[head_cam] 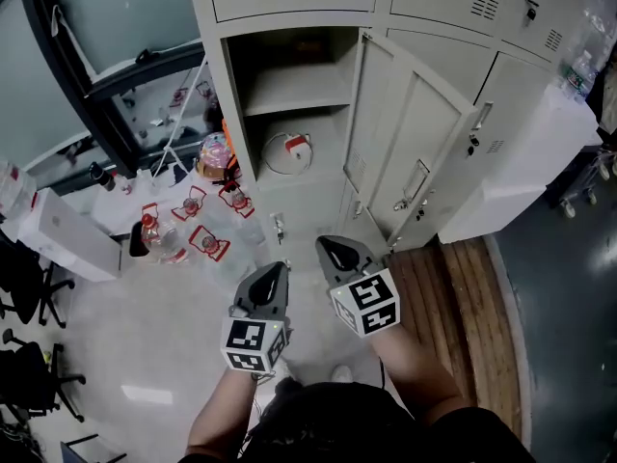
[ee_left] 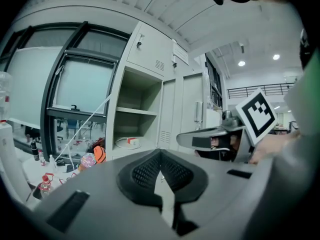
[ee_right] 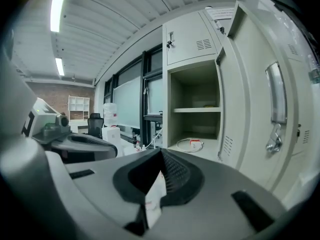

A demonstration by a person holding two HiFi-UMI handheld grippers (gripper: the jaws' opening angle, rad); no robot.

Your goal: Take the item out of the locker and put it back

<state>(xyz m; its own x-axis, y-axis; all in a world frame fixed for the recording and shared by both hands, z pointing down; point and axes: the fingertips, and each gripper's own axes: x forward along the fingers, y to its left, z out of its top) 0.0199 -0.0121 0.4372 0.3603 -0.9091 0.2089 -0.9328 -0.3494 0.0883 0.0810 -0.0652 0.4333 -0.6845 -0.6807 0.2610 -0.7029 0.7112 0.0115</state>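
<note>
The grey locker (head_cam: 289,90) stands with its door (head_cam: 410,148) swung out to the right. On its lower shelf lies the item (head_cam: 289,150), a white coiled cable with a red-and-white block, also in the left gripper view as the item (ee_left: 129,142) and in the right gripper view as the item (ee_right: 191,143). Both grippers hover low in front of the locker, well short of the shelf. My left gripper (head_cam: 273,276) is shut and empty, tips meeting (ee_left: 160,156). Beside it, my right gripper (head_cam: 333,251) is also shut with nothing held (ee_right: 161,154).
Several bottles with red labels (head_cam: 193,225) and an orange-topped jar (head_cam: 214,154) sit on the floor left of the locker. A white box (head_cam: 63,234) and black chairs (head_cam: 29,287) stand further left. A wooden platform (head_cam: 463,307) and a white cabinet (head_cam: 525,162) lie to the right.
</note>
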